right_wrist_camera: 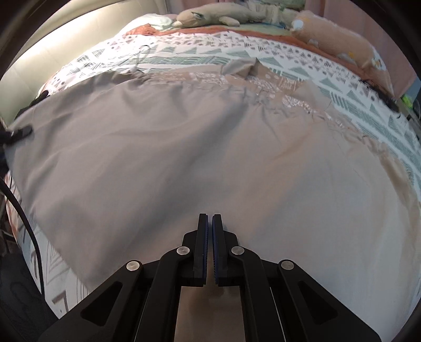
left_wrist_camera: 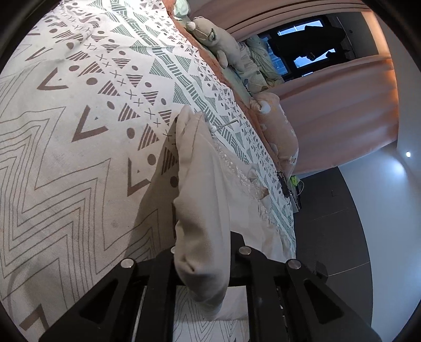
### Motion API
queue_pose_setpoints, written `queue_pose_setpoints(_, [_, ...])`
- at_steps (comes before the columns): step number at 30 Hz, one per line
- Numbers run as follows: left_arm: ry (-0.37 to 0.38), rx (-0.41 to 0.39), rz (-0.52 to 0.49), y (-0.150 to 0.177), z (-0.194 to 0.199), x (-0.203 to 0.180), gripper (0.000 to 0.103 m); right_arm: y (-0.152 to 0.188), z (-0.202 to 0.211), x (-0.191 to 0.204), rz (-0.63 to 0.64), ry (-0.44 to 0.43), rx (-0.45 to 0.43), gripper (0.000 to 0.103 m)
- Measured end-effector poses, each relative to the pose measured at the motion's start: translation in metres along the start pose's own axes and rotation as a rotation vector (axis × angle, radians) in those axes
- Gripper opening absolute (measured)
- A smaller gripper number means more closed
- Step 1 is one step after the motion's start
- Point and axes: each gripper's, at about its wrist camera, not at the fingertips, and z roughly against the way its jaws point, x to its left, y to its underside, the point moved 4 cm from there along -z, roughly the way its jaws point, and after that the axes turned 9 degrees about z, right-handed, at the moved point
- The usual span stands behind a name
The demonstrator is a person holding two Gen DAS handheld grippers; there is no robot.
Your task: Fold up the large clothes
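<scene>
The bed (right_wrist_camera: 184,56) fills both views, covered by a white bedspread (left_wrist_camera: 79,110) printed with brown and grey-green triangles, crosses, dots and zigzag lines. Along the bedspread's far edge lie two plush toys: a grey-beige one (right_wrist_camera: 210,16) and, to its right in the right wrist view, a peach-coloured one (right_wrist_camera: 339,39); pink curtains (left_wrist_camera: 339,110) hang behind them, framing a dark window (left_wrist_camera: 305,44). My large garment, a beige dress (right_wrist_camera: 184,157) with a band of shiny sequins (right_wrist_camera: 263,86) across its far part, is spread flat on the bedspread and covers most of it in the right wrist view, with patterned cloth showing beyond it toward the plush toys and at its left edge. My left tool (left_wrist_camera: 202,252) is pinching a bunched fold of the dress (left_wrist_camera: 200,205), which rises as a ridge off the bedspread and casts a shadow on the zigzag print to its left; the cloth fills the gap between the fingers. My right tool (right_wrist_camera: 209,223) sits over the near part of the dress, its two fingers (right_wrist_camera: 202,236) pressed almost together with only a thin slit between the blue pads; whether any cloth is caught there I cannot tell. A black cable (right_wrist_camera: 23,210) runs down beside the dress's left edge.
</scene>
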Motion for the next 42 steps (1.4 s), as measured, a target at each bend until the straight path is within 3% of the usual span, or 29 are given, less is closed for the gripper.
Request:
queue_pose_setpoints(8, [0.019, 0.004, -0.044, 0.005, 0.004, -0.026, 0.012, 0.023, 0.045, 0.015, -0.037, -0.126, -0.043, 0.000])
queue_pose_setpoints(18, [0.124, 0.025, -0.063, 0.009, 0.008, -0.066, 0.010, 0.044, 0.061, 0.026, -0.029, -0.144, -0.019, 0.000])
queue_pose_setpoints(19, [0.134, 0.028, -0.070, 0.010, 0.009, -0.072, 0.010, 0.044, 0.058, 0.027, -0.025, -0.138, -0.013, 0.005])
queue_pose_setpoints(20, [0.144, 0.031, -0.077, 0.010, 0.009, -0.079, 0.010, 0.045, 0.055, 0.028, -0.017, -0.133, -0.009, 0.030])
queue_pose_setpoints(22, [0.165, 0.035, -0.092, 0.012, 0.010, -0.091, 0.010, 0.047, 0.050, 0.033, 0.000, -0.162, -0.019, 0.069])
queue_pose_setpoints(28, [0.190, 0.044, -0.128, 0.017, 0.009, -0.123, 0.010, 0.050, 0.041, 0.032, 0.004, -0.127, -0.041, 0.070])
queue_pose_setpoints(31, [0.185, 0.050, -0.150, 0.021, 0.007, -0.137, 0.010, 0.053, 0.045, 0.027, 0.013, -0.060, -0.059, 0.070])
queue_pose_setpoints(37, [0.189, 0.064, -0.194, 0.033, 0.001, -0.169, 0.010, 0.062, 0.051, 0.021, -0.035, -0.075, -0.086, 0.074])
queue_pose_setpoints(42, [0.218, 0.082, -0.220, 0.044, -0.004, -0.197, 0.010, 0.075, 0.063, -0.003, -0.117, 0.040, -0.107, 0.074])
